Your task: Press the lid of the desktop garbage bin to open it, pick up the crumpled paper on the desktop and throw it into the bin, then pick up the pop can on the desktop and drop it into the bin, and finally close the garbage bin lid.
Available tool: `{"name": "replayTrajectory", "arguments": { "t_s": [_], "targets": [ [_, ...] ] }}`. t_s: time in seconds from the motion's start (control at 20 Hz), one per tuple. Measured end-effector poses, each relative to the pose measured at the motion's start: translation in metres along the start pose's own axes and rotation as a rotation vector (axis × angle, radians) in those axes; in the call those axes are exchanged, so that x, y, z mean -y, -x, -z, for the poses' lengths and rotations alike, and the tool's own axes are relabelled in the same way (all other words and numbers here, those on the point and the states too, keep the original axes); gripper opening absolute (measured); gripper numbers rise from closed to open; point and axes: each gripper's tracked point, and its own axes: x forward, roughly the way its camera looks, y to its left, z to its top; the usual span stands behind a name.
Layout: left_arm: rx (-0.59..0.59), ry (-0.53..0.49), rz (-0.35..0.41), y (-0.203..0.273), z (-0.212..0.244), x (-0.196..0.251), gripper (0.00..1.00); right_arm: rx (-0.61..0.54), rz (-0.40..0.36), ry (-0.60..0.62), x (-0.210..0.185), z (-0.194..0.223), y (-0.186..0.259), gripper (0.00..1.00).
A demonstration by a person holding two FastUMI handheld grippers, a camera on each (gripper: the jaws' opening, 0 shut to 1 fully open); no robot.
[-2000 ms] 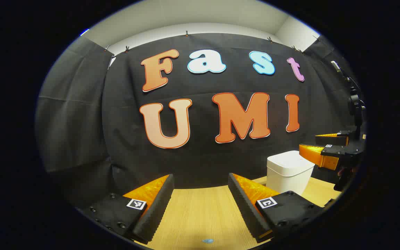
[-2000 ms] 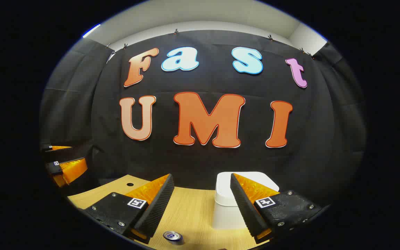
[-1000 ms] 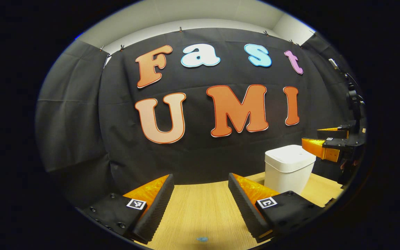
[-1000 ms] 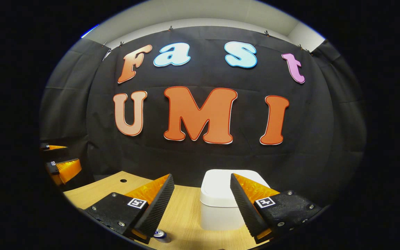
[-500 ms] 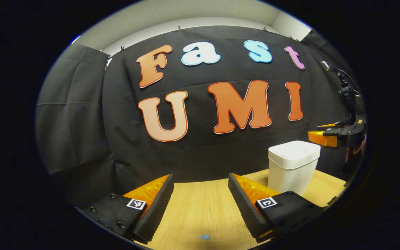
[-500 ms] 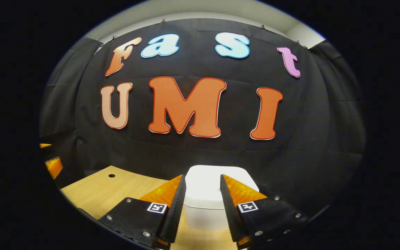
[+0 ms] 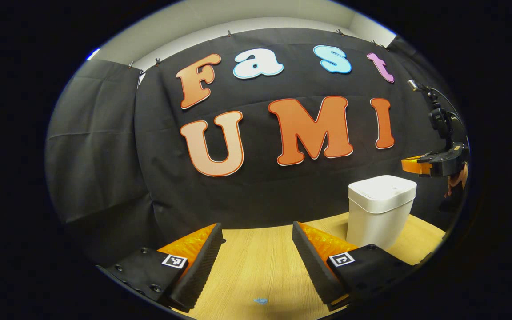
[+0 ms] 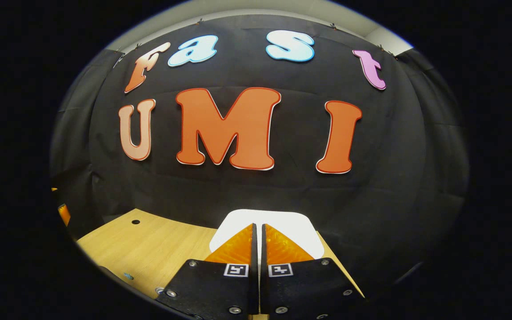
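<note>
White bin lid (image 8: 262,231) just beyond closed right claw (image 8: 258,227)

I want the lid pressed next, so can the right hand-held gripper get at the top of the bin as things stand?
Probably yes. The right hand-held gripper is shut and hangs above the bin's lid, with nothing between them. In the left gripper view it sits above and beside the bin, lid closed.
</note>
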Motion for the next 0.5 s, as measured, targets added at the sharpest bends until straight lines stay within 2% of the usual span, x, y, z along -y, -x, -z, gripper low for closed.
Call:
{"name": "replayTrajectory", "arguments": {
  "t_s": [0.5],
  "targets": [
    [-0.039, 0.005, -0.062, -0.004, 0.009, 0.012, 1.0, -0.08, -0.048, 0.003, 0.007, 0.029, -0.04, 0.02]
  ]
}}
